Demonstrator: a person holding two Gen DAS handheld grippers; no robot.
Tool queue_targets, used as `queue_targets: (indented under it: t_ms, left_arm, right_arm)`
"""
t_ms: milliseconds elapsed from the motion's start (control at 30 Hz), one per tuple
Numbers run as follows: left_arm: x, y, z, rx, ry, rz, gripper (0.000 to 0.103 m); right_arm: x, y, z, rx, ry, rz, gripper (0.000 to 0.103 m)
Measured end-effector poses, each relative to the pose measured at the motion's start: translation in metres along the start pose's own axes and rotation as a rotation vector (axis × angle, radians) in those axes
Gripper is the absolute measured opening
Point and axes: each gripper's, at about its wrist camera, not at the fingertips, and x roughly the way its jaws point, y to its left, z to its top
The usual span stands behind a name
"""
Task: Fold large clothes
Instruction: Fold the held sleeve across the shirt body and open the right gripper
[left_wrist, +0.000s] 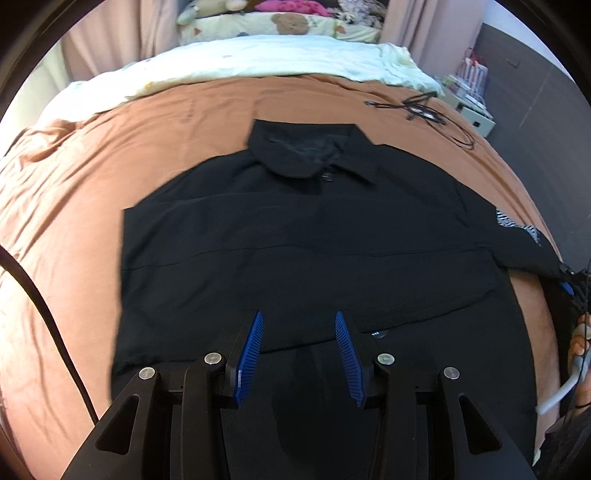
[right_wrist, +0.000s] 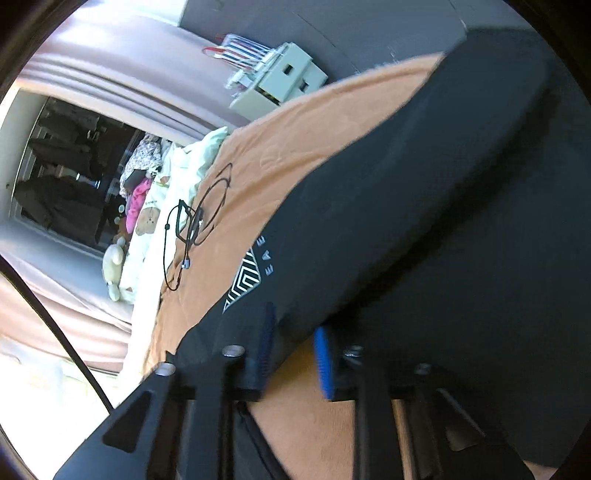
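the black shirt (left_wrist: 314, 236) on the bed (left_wrist: 92, 192) looks soft, limp. my left gripper (left_wrist: 299, 347) hangs released above its hem; my right gripper (right_wrist: 295, 354) pinches its sleeve edge, best gripped there.

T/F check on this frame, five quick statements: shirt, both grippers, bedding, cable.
1. The black shirt lies on an orange-brown bedspread. True.
2. The left gripper is clamped on the collar. False: it is open above the lower shirt, holding nothing.
3. The right gripper has shirt fabric between its fingers. True.
4. The shirt is white. False: black.
5. A black cable lies on the bedspread beyond the shirt. True.
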Motion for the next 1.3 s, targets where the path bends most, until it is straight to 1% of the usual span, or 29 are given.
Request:
queue_targets:
  t_ms: [67,133,233,333,433,500,567,633,733,833,933,1000,1133,1167,1233,1300]
  left_arm:
    - [0.010,-0.012,0.003,0.011,0.003,-0.019,0.043]
    - [0.021,-0.024,0.005,0.028,0.012,-0.031,0.043]
    - [0.032,-0.034,0.006,0.030,0.029,-0.056,0.043]
    - [0.033,-0.037,0.003,0.033,0.029,-0.066,0.043]
    - [0.026,-0.029,-0.001,0.020,0.025,-0.073,0.043]
    - [0.018,-0.020,-0.005,0.008,0.019,-0.071,0.043]
    - [0.007,-0.007,-0.010,-0.010,0.012,-0.062,0.043]
    - [-0.004,0.007,-0.015,-0.028,0.005,-0.055,0.043]
    - [-0.024,0.030,-0.022,-0.051,-0.009,-0.037,0.043]
    - [-0.044,0.055,-0.032,-0.072,-0.024,-0.014,0.043]
    - [-0.060,0.078,-0.043,-0.093,-0.034,0.013,0.043]
    - [-0.069,0.095,-0.051,-0.108,-0.036,0.032,0.043]
    - [-0.085,0.122,-0.065,-0.135,-0.041,0.071,0.043]
    - [-0.087,0.128,-0.068,-0.143,-0.041,0.077,0.043]
    - [-0.091,0.139,-0.075,-0.162,-0.039,0.091,0.043]
    - [-0.093,0.145,-0.080,-0.173,-0.035,0.100,0.043]
  right_arm:
    - [0.001,0.011,-0.006,-0.034,-0.004,0.005,0.003]
    - [-0.002,0.019,-0.010,-0.055,-0.012,0.030,0.002]
    - [-0.007,0.042,-0.017,-0.115,-0.023,0.078,0.001]
    - [-0.015,0.066,-0.026,-0.175,-0.024,0.140,0.001]
    - [-0.024,0.100,-0.045,-0.262,-0.017,0.202,0.001]
    - [-0.027,0.115,-0.058,-0.299,-0.003,0.236,0.001]
    - [-0.029,0.135,-0.073,-0.347,0.012,0.252,0.001]
    - [-0.029,0.153,-0.089,-0.402,0.024,0.247,0.001]
    - [-0.025,0.182,-0.118,-0.471,0.072,0.287,0.001]
    - [-0.019,0.202,-0.142,-0.564,0.101,0.284,0.001]
    - [-0.003,0.219,-0.169,-0.633,0.164,0.279,0.001]
    - [0.012,0.233,-0.185,-0.720,0.186,0.229,0.001]
    - [0.044,0.248,-0.217,-0.839,0.274,0.177,0.001]
    - [0.054,0.250,-0.225,-0.859,0.304,0.158,0.001]
    - [0.078,0.266,-0.234,-0.871,0.372,0.136,0.001]
    - [0.097,0.269,-0.244,-0.879,0.436,0.094,0.002]
